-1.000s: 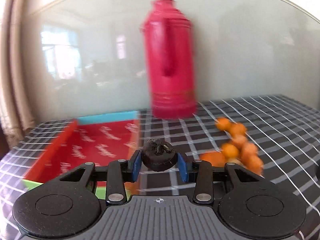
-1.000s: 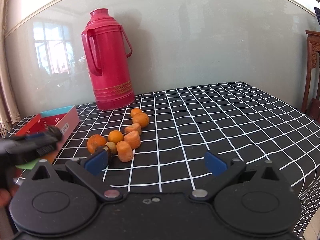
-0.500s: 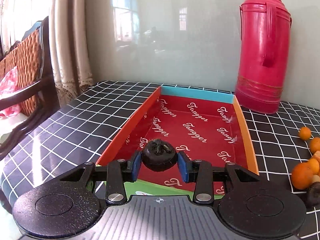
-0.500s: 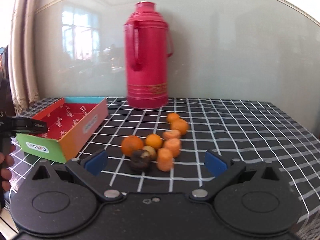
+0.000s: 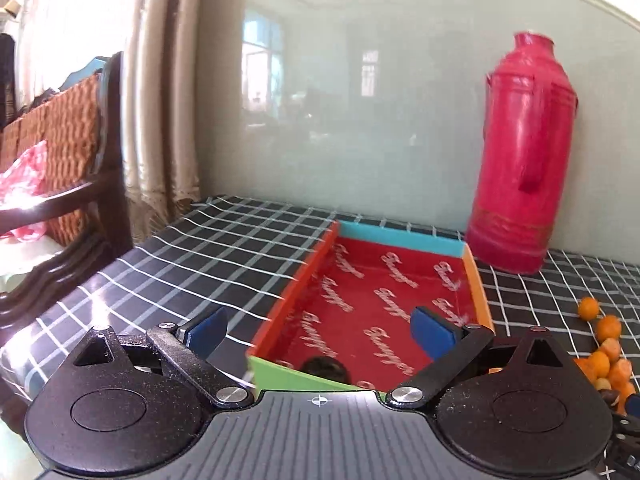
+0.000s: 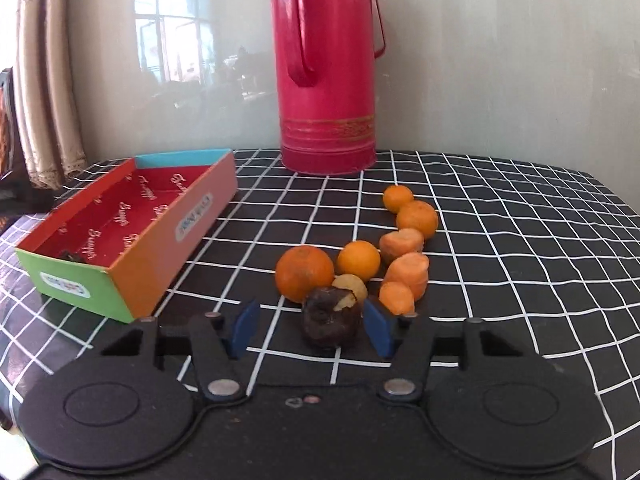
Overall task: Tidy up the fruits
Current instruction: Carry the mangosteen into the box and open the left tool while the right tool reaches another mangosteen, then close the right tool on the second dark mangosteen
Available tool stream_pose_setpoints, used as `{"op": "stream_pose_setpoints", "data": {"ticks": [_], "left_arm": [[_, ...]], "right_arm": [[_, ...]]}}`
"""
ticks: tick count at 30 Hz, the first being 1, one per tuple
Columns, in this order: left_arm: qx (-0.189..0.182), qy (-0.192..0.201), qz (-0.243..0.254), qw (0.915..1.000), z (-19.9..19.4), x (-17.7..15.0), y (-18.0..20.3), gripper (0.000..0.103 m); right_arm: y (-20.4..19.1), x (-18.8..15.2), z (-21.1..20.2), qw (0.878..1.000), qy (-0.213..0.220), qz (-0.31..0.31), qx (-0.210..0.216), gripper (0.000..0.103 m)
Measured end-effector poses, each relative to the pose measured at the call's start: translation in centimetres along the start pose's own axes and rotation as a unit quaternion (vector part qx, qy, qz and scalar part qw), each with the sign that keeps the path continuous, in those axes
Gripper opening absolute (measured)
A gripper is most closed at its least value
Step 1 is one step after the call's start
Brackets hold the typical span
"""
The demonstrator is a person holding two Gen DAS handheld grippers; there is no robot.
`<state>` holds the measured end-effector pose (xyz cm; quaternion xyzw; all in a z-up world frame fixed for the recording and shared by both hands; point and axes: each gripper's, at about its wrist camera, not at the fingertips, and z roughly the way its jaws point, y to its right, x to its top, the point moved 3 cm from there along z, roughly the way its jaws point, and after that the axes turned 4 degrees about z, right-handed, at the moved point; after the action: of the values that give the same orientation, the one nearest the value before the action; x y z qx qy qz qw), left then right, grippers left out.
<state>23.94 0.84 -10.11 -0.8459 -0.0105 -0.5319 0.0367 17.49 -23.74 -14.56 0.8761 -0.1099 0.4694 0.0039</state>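
A red-lined cardboard box [image 5: 474, 280] [image 6: 160, 248] sits at the table's left. A dark round fruit [image 5: 325, 367] lies inside it at the near end, also seen in the right wrist view [image 6: 72, 257]. My left gripper [image 5: 318, 330] is open and empty above the box's near end. My right gripper [image 6: 310, 330] is open around a second dark fruit [image 6: 330, 322] on the table, pads not touching it. Behind it lie several oranges [image 6: 305, 274] and carrot-like pieces [image 6: 406, 274], also visible in the left wrist view [image 5: 600, 364].
A tall red thermos [image 6: 326, 68] [image 5: 520, 160] stands at the back against the glossy wall. A wooden chair with wicker back [image 5: 60, 168] and a curtain stand left of the table. The black checked tablecloth [image 6: 500, 240] extends to the right.
My left gripper opened and dropped the dark fruit into the box, then drew back. My right gripper moved forward and lower, partly closing around the second dark fruit.
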Motion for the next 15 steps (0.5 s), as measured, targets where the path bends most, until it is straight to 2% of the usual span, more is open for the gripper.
{"op": "stream_pose_setpoints", "data": {"ticks": [5,8,15], "left_arm": [[0.010,0.003,-0.011,0.9999,-1.0,0.4,-3.4,0.100],[0.026,-0.002,-0.014,0.9996,-1.2,0.1,-5.3,0.100],[0.063,-0.030,-0.068,0.9953,-0.1,-1.2,-9.4,0.102]], "right_arm": [[0.2,-0.2,1.4,1.000,-0.016,0.013,-0.007,0.045],[0.2,-0.3,1.9,1.000,-0.017,0.017,-0.007,0.032],[-0.2,-0.4,2.0,1.000,-0.012,0.013,-0.001,0.030]]}}
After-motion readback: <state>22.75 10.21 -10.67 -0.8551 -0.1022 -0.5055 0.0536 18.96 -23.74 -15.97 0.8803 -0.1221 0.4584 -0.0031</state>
